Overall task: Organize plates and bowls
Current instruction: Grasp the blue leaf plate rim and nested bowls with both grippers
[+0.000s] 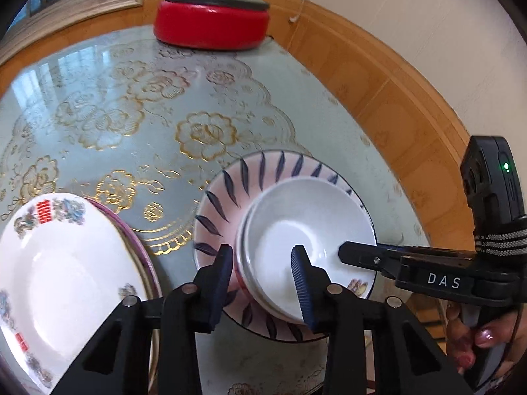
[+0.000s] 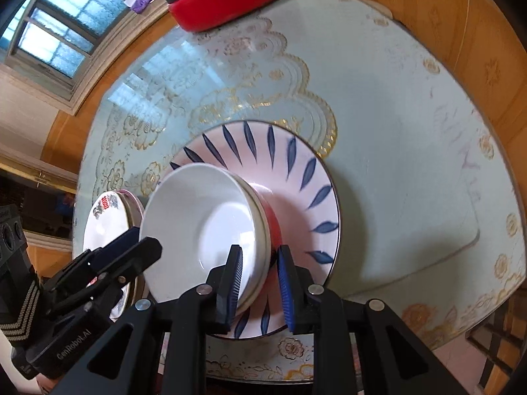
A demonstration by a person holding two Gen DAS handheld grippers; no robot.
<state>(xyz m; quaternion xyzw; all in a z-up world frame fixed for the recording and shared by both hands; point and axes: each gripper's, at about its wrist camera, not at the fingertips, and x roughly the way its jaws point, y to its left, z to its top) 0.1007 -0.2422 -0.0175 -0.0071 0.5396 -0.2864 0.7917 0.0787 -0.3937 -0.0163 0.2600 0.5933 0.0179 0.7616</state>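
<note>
The nested white bowls (image 1: 306, 247) sat inside the leaf-patterned plate (image 2: 296, 177) on the desk (image 1: 138, 125). The left gripper (image 1: 262, 283) and right gripper (image 2: 258, 288) straddled opposite rims, jaws released. The bowls looked stiff, slippery and fragile, best held at the rim. Only the right view showed their red outside.

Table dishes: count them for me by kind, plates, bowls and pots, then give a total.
Plates: 3, namely the leaf-patterned plate, the floral plate and the purple-rimmed plate beneath it
Stacked bowls: 2
Red lidded pot: 1
Total: 6
</note>
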